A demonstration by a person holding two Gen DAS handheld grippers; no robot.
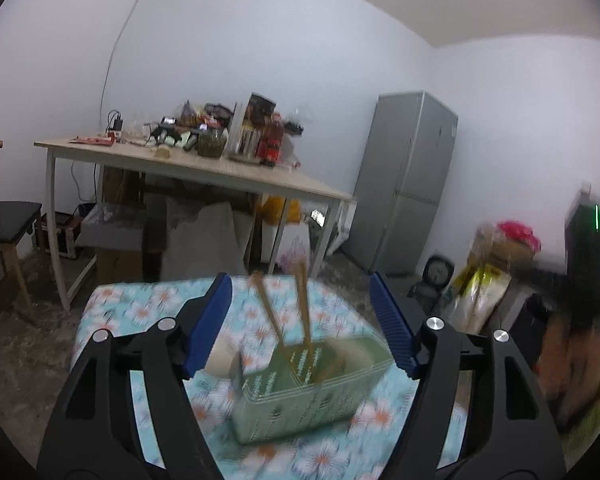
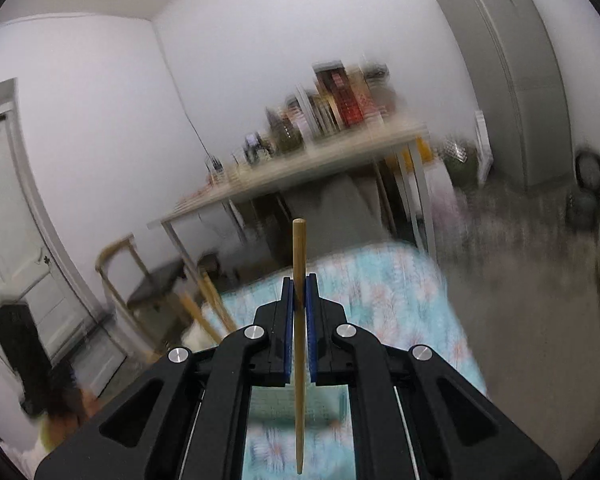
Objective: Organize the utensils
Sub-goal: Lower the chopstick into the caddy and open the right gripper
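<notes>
A thin, stiff, light chopstick [image 2: 299, 320] stands upright at centre frame, pinched near its upper half by the right gripper [image 2: 299, 292], while lower centre in the other view the green holder [image 1: 300, 392] on the flowered bench [image 1: 140, 304] sits between the left gripper's [image 1: 300, 320] spread, empty jaws.

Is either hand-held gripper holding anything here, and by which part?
The right hand-held gripper clamps a wooden chopstick partway along its shaft, nearer its blunt end. The left hand-held gripper is open, holding nothing.

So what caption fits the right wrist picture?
Right claw shut on a tan wooden chopstick above the turquoise flowered tablecloth.
</notes>
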